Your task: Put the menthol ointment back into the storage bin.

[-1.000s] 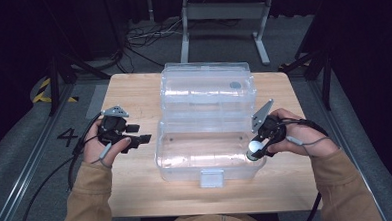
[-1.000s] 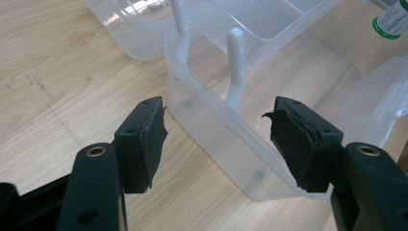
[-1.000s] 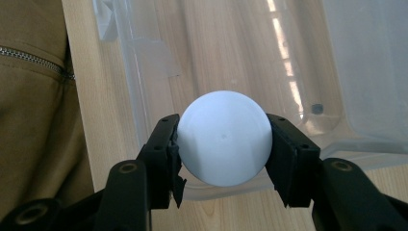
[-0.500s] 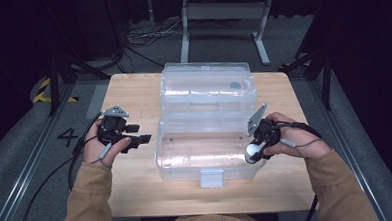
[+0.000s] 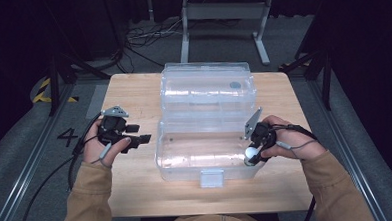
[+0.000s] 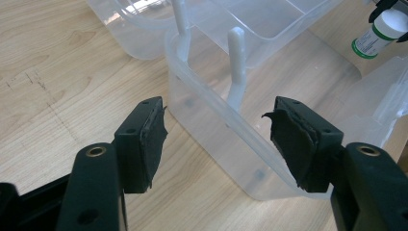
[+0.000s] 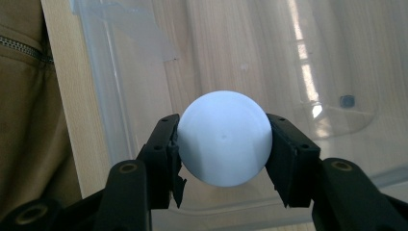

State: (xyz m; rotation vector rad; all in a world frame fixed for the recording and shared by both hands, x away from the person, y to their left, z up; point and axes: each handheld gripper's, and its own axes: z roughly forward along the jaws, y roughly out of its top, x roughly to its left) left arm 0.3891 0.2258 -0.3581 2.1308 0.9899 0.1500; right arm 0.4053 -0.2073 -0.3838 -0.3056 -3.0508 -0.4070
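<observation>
A pale wood-grain table (image 5: 133, 93) with squared edges is seen under everything, and a fair bit of bare top is left open on both sides and along the near edge. Most of the middle is taken up by a clear plastic storage box (image 5: 206, 155), smooth and see-through with rounded corners, its hinged lid (image 5: 208, 87) laid open flat toward the far side and a small latch tab stuck out at the front rim. The white bottle (image 6: 380, 33), round-bodied with a green-banded label, is pinched between the pads of the right gripper (image 5: 251, 155), held over the box's right end just inside the wall. The left gripper (image 6: 219, 134) is kept spread wide with nothing between its worn, ragged-edged rubber pads, parked just beside the box's left wall with free table around it.
</observation>
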